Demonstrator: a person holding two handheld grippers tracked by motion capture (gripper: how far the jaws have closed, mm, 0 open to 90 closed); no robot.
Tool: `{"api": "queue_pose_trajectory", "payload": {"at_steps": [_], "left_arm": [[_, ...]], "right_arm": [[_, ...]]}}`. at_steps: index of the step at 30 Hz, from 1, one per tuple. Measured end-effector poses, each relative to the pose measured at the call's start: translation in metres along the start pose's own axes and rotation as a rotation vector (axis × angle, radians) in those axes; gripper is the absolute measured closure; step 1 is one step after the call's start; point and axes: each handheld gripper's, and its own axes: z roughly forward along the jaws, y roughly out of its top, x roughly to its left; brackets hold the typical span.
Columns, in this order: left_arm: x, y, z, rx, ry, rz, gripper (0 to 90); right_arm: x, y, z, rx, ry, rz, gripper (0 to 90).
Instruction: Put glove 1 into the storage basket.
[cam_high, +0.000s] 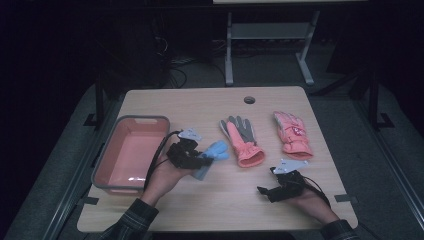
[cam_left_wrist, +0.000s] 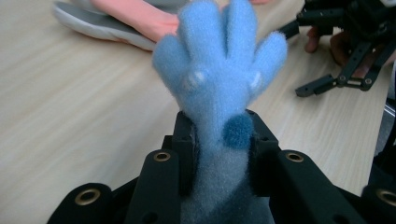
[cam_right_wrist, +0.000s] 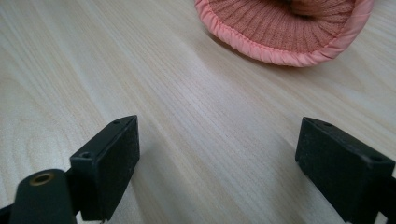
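- Worktop (cam_high: 210, 200): it carries an empty pink bin (cam_high: 131, 152) at the left; judged, the glove goes there, so carry it clear over the near rim.
- Blue fleece glove (cam_left_wrist: 219, 74): pinched at the cuff by the left hand-held gripper (cam_high: 192, 161), raised, fingers forward.
- Right hand-held gripper (cam_high: 270, 192): released, resting low beside the pink glove cuff (cam_right_wrist: 285, 28).
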Motion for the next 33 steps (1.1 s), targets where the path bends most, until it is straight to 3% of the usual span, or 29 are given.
{"api": "queue_pose_trajectory", "payload": {"at_steps": [6,17,33], "left_arm": [[0.015,0.005,-0.019,-0.019,0.034,-0.008,70.2],[0.043,0.006,-0.047,-0.011,0.111,-0.018,70.2],[0.081,-0.007,-0.079,-0.020,0.229,-0.077,70.2]], "right_arm": [[0.000,0.000,0.000,0.002,0.001,-0.003,12.9],[0.000,0.000,0.000,0.000,-0.001,-0.002,12.9],[0.000,0.000,0.000,0.001,0.000,0.000,12.9]]}}
